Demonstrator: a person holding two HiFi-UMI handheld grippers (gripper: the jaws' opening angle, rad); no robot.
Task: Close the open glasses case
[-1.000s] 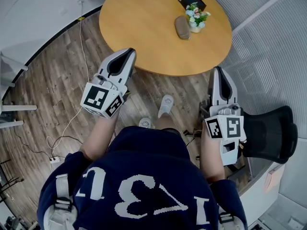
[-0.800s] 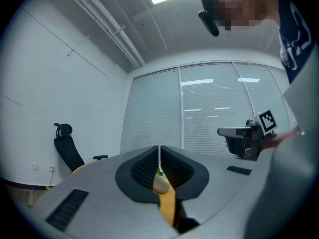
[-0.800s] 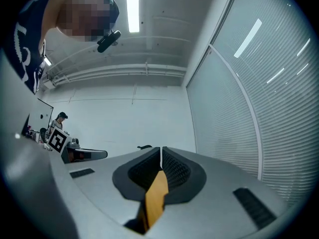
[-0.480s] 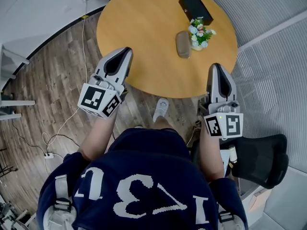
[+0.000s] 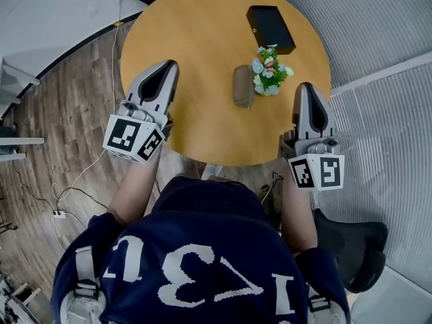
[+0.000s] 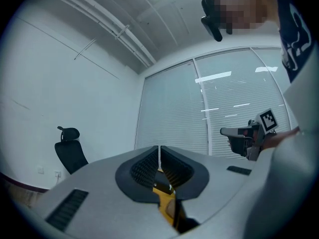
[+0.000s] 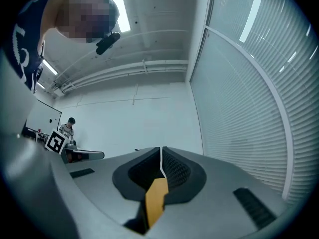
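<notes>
Left gripper and right gripper both have their jaws pressed together with nothing between them. They are held roughly level over the near rim of the round wooden counter, the left at about 8 o'clock and the right at about 4 o'clock. The likeliest glasses case is a taupe oval shape lying flat just off the counter's centre, and neither gripper touches it. From this height it cannot be told whether its lid stands open. The step in hand looks like the approach. To do it well, both grippers probably need to tip downward toward the case. One closed tip could then pin the base while the other sweeps the lid over and presses until it seats. Jaws held together suit that push, so opening them seems unnecessary. A small pot of flowers stands just beside the case at its 3 o'clock. The right gripper's path is therefore the crowded one, and a careless sweep could knock the pot over. The case's 9 o'clock side is bare wood, so the left gripper has the freer path. A black box lies farther off at the case's 1 o'clock, near the far rim, apart from the work. It could also be a case of some kind, though this cannot be settled from here. Below the counter, a cable trails over the plank floor and a black office chair sits by the person's right side. Neither blocks the reach.
</notes>
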